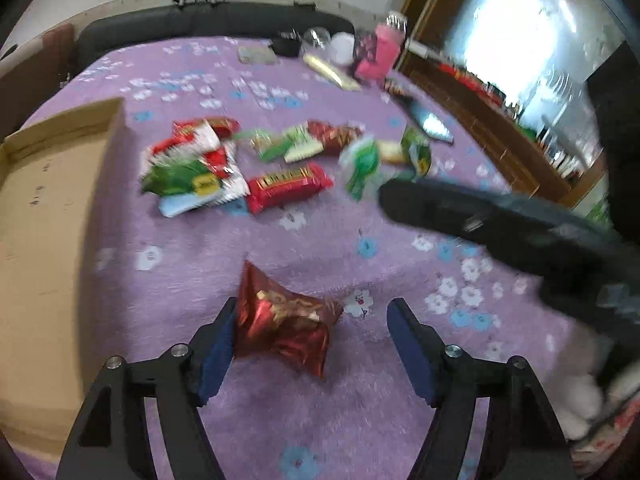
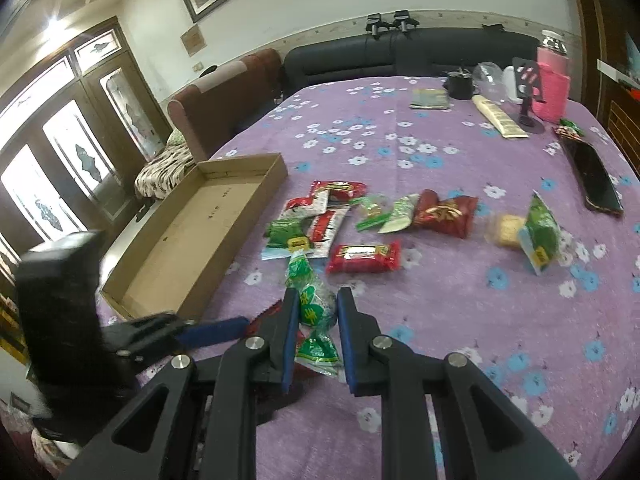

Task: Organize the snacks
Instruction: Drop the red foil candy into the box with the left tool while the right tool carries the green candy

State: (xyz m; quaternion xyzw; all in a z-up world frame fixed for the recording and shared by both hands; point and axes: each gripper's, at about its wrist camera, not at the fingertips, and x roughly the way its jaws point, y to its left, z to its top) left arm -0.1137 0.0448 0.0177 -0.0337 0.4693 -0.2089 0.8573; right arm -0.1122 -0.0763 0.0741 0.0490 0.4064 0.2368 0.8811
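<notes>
My left gripper point(image 1: 312, 308) is open low over the purple flowered cloth point(image 1: 320, 400). A crumpled red foil snack packet point(image 1: 284, 320) lies between its fingers, against the left pad and well clear of the right one. My right gripper point(image 2: 318, 294) is shut on a green snack packet point(image 2: 316, 304), held above the cloth; in the left wrist view it is a blurred dark shape point(image 1: 500, 220) with that green packet point(image 1: 360, 168) at its tip. An open cardboard box point(image 2: 192, 240) lies empty to the left. Several red and green snack packets point(image 2: 332, 220) are piled beside it.
A red bar packet point(image 2: 364, 258), a dark red bag point(image 2: 444, 212), a biscuit point(image 2: 506, 230) and a green packet point(image 2: 540, 232) lie loose. A black phone point(image 2: 596, 180), a pink-sleeved jar point(image 2: 552, 80), a glass and a cream tube stand at the far end. A black sofa point(image 2: 380, 56) is behind.
</notes>
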